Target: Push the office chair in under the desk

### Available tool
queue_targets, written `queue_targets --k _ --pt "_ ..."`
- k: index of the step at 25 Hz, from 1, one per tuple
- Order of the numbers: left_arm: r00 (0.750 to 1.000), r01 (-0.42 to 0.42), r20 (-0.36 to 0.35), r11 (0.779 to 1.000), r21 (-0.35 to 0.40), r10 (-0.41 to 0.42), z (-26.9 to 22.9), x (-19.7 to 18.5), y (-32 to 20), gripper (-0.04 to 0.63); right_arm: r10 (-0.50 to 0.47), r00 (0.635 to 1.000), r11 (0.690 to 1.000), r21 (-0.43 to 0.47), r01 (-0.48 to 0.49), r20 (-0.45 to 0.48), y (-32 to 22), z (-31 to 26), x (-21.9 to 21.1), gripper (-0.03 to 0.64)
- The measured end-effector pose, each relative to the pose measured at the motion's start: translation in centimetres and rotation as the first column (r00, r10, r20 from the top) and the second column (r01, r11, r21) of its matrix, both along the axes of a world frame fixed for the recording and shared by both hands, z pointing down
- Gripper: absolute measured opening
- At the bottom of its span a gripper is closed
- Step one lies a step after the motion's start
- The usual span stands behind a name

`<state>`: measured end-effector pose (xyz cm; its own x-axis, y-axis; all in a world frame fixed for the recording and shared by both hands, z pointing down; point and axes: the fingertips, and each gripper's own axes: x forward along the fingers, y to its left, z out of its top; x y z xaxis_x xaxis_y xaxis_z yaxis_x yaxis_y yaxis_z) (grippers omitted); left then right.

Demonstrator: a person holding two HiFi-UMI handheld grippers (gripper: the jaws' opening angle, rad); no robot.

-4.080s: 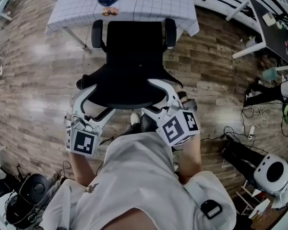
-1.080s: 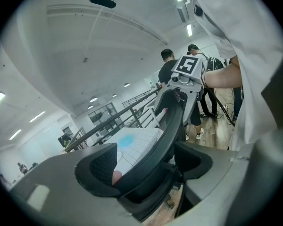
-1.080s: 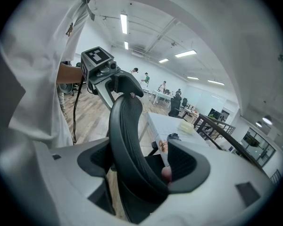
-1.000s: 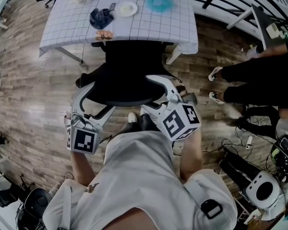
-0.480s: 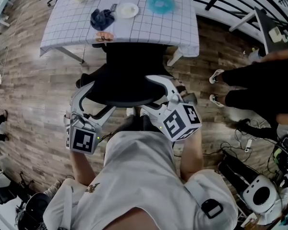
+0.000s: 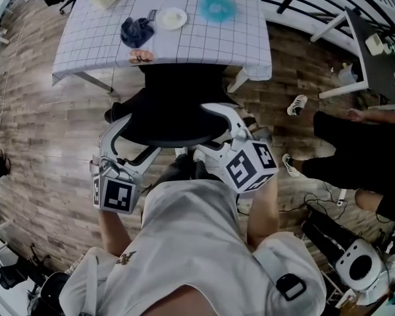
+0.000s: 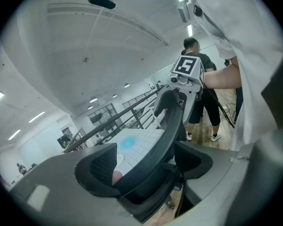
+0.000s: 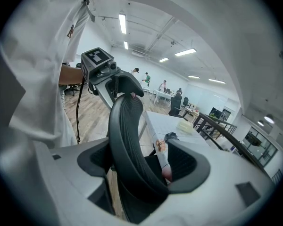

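Overhead view of a person in a white shirt standing behind a black chair (image 6: 178, 104), facing a desk (image 6: 250, 45) covered in a white grid cloth. The front of the chair's seat is hidden under the desk's near edge and no armrests show. The curved backrest stands out on the person's side, between the desk and their body.

The left gripper (image 7: 148, 161) and the right gripper (image 8: 141, 163) each straddle the top rim of the backrest, one at each end. In both gripper views the jaws stand wide apart with the rim running between them. The rim leans against one pad and a gap shows at the other, so neither gripper clamps the chair; they brace it.

The job looks mostly done, as the seat is largely tucked in. What seems left is a short final push to bring the backrest up to the desk edge, then lifting both grippers off the rim.

A blue ring (image 6: 217, 7), a white dish (image 6: 172, 18) and a dark cloth (image 6: 137, 30) lie on the desk. Another person (image 6: 355, 143) stands to the right.
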<state>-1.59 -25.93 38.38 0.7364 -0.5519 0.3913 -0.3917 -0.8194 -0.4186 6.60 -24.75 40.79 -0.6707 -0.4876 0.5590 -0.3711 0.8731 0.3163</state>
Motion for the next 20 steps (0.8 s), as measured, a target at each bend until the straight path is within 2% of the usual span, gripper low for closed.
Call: queue_targets --k 20 --pt "0.998 -0.066 -0.016 0.998 0.022 0.066 0.3 -0.2 -5.0 0.382 0.059 0.998 0.998 -0.002 -0.059 -0.006 -4.7 0.3 -0.3 0.347"
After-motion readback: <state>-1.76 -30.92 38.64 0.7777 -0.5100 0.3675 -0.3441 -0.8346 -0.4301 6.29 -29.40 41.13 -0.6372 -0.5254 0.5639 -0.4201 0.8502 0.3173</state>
